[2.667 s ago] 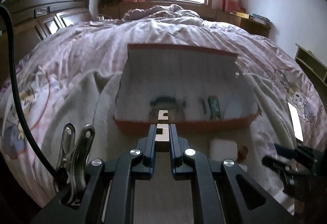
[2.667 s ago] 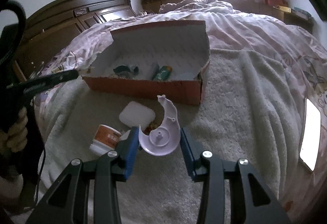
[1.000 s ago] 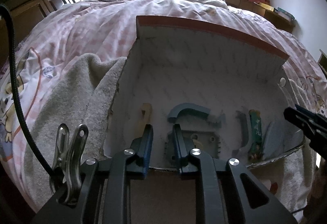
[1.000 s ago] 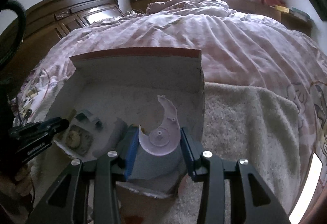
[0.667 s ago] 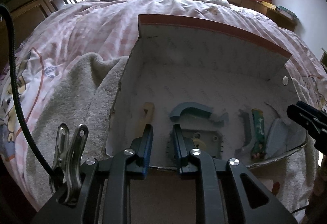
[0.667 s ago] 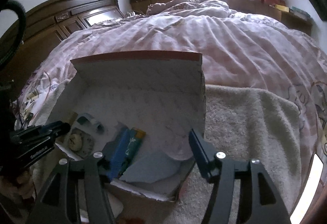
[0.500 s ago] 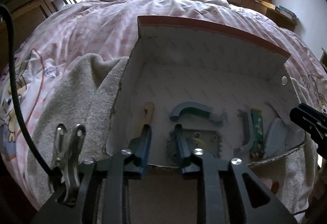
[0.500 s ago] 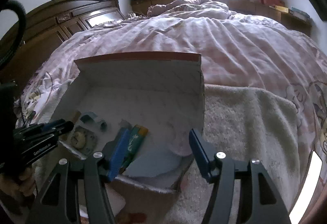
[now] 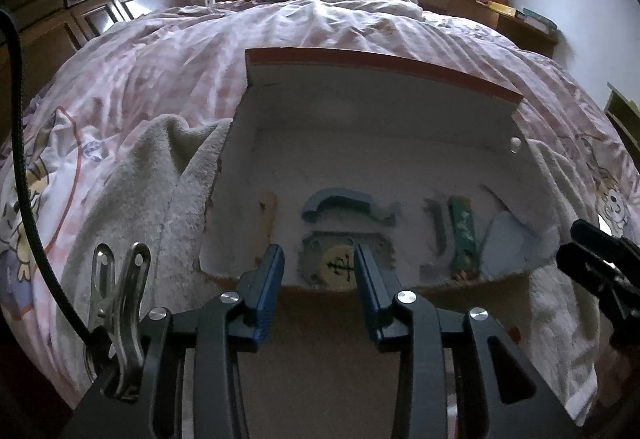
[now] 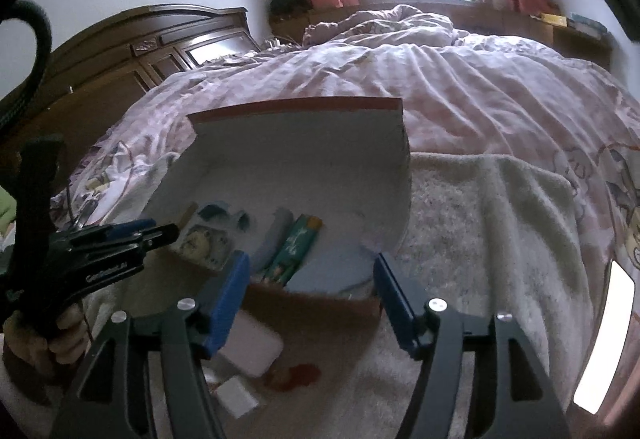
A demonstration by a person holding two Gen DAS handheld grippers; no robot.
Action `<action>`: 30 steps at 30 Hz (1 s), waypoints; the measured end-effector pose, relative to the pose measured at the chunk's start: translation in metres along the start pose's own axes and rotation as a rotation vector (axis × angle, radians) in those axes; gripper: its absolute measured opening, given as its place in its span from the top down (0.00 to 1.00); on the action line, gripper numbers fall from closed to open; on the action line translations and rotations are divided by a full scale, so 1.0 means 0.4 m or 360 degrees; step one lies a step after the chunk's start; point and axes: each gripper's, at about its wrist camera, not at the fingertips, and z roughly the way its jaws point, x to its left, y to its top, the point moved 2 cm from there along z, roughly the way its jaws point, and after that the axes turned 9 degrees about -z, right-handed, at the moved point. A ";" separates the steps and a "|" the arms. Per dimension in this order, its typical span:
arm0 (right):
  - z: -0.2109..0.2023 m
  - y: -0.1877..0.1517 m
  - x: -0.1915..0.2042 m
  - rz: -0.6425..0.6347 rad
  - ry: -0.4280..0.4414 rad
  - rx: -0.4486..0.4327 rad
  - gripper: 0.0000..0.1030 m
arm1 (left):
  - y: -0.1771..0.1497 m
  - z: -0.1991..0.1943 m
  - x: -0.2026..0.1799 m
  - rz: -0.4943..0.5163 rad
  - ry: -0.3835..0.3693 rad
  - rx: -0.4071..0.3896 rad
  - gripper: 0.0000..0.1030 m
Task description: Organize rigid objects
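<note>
Both tools are empty and spread wide right now: the left tool (image 9: 316, 271) hangs at the near edge of the box (image 9: 376, 67), the right tool (image 10: 310, 279) just short of its right corner. Looks to me like we're between drops, so the next move is probably reaching down for the loose stuff in front of the box, a white block (image 10: 250, 353) and a smaller white piece (image 10: 236, 397) on the towel (image 10: 480, 223). Inside the box, left to right: a tan stick (image 9: 267, 217), a small clock (image 9: 340, 265) with a blue curved piece (image 9: 340, 199) behind it, a green tube (image 9: 463, 233), and a pale flat plate (image 9: 506, 247). Bed (image 9: 320, 27) stretches behind.
</note>
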 end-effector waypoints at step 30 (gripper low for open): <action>-0.056 -0.225 0.026 0.0039 -0.0074 0.0190 0.32 | -0.176 -0.104 -0.081 0.0068 -0.0257 0.0144 0.64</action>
